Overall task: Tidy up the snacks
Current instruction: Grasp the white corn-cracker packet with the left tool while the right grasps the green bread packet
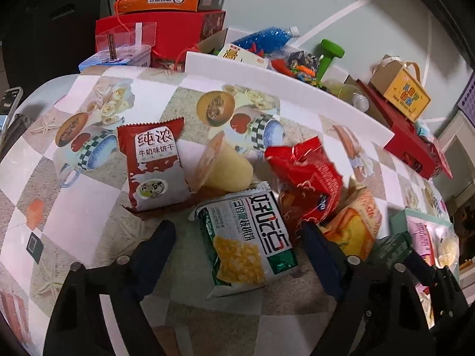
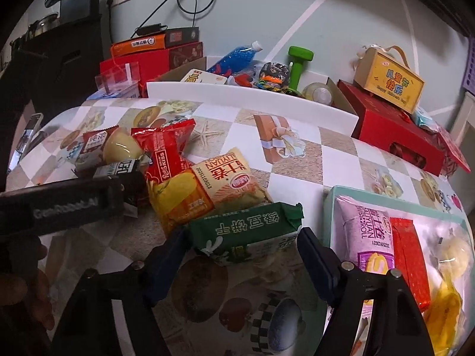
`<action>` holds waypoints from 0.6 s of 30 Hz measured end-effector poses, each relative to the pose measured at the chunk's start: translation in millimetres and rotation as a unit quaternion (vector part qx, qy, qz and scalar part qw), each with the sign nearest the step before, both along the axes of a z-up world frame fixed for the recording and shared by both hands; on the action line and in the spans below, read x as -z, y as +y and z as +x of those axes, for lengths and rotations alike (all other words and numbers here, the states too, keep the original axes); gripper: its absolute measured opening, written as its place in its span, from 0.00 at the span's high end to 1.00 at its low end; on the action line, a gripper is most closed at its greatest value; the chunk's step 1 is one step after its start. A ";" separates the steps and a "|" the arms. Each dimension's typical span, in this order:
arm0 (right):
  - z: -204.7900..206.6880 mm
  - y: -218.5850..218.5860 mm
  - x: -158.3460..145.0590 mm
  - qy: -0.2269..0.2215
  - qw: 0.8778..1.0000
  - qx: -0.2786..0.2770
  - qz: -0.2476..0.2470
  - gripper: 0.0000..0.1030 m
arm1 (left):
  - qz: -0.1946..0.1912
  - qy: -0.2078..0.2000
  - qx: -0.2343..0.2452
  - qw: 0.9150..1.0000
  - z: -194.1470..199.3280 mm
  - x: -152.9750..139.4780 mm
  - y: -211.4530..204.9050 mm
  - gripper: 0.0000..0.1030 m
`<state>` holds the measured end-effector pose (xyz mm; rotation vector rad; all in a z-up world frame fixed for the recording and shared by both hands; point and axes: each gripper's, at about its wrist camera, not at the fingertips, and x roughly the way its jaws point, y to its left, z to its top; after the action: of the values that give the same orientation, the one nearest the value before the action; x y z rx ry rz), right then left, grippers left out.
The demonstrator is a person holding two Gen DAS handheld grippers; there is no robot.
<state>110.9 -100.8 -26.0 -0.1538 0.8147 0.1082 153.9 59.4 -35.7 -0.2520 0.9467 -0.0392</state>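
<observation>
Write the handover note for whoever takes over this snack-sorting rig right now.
Left gripper: jaws open either side of the corn snack packet, not pressing it.
Right gripper: jaws open around the green biscuit packet; contact unclear, treat as not gripped.
Still loose on the table: red-and-white milk biscuit packet, jelly cup, red snack bag, yellow roll packet.
Done: the teal tray already holds a pink Swiss roll packet, a red bar and pale round sweets.
Left: close on both packets, move them to the tray, then clear the pile.
</observation>
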 end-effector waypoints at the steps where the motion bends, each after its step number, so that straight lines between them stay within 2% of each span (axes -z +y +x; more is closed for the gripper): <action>1: 0.8 0.1 0.5 0.001 1.000 0.000 0.001 0.24 | 0.005 -0.001 0.000 1.000 0.5 0.3 -0.6 0.20; 5: 2.2 -0.7 2.0 0.005 1.000 0.002 0.003 0.25 | 0.010 -0.002 0.005 1.000 -0.2 0.2 -1.2 0.37; 6: 2.4 -1.0 2.0 0.006 1.000 0.003 0.003 0.26 | 0.007 -0.002 0.007 1.000 -0.7 0.0 -1.2 0.44; 9: 2.3 -0.9 2.0 0.007 1.000 0.003 0.003 0.29 | 0.008 -0.001 0.013 1.000 -1.5 -0.7 -3.1 0.46; 18: 0.4 -3.0 -0.6 0.007 1.000 0.003 0.008 0.32 | -0.001 0.001 0.016 1.000 -9.0 -5.3 -0.3 0.49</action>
<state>111.3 -103.8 -25.3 -0.1360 0.8279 0.1107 144.9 59.1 -30.4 -0.2394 0.9524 -0.0690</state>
